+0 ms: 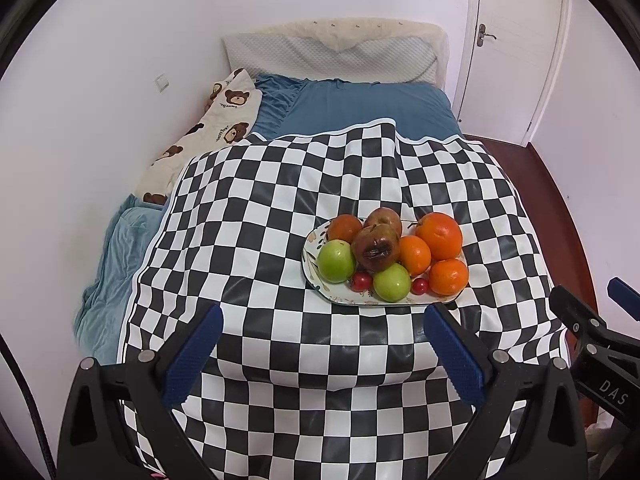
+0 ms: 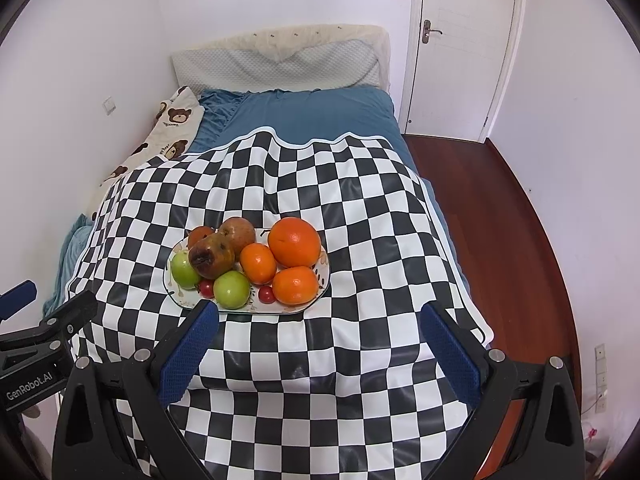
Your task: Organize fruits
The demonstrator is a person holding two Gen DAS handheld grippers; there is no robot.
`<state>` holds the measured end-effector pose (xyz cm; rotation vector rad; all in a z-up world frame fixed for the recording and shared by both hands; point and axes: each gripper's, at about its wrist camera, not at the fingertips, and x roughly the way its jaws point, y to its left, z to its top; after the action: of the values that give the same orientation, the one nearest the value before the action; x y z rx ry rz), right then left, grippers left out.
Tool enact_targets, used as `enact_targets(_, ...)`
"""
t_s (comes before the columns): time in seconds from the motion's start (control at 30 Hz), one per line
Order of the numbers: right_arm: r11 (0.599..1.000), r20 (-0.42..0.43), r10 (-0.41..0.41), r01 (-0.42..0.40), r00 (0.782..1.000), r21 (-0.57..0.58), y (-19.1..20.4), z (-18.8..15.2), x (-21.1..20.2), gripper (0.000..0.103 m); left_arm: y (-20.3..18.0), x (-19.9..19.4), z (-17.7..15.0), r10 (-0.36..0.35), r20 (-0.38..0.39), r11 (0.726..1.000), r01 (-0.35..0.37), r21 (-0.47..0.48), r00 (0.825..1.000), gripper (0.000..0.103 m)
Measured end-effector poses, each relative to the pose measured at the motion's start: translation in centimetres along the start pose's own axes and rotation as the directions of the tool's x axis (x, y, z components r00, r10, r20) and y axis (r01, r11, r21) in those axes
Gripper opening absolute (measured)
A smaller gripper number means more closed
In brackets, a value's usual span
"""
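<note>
1. Two black grippers with blue pads, left gripper (image 1: pixel 322 340) and right gripper (image 2: pixel 318 332), hover with jaws wide, holding nothing.
2. Heaped fruits (image 1: pixel 390 254) fill the white floral plate (image 1: pixel 312 244) on the black-and-white checkered cloth (image 1: pixel 248 240) covering the bed, at twelve o'clock from both.

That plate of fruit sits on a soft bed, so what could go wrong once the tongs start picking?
The fruit is heaped: lifting the rotten apple on top may send the small red fruits rolling off the plate. The checkered cloth lies wrinkled over bedding, so pressing down could tilt the plate. Both tongs, left and right, are open and empty.
</note>
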<state>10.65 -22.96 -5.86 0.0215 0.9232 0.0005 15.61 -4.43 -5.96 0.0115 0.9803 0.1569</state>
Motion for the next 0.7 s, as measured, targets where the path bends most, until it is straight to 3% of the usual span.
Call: enact_targets(0.7,1.0,0.0,-0.001,0.001,1.0,0.002,0.28,-0.74,-0.21,0.102,-0.04,-0.17,-0.77,-0.001,0.001,1.0,0.001,0.002,1.0,0.102)
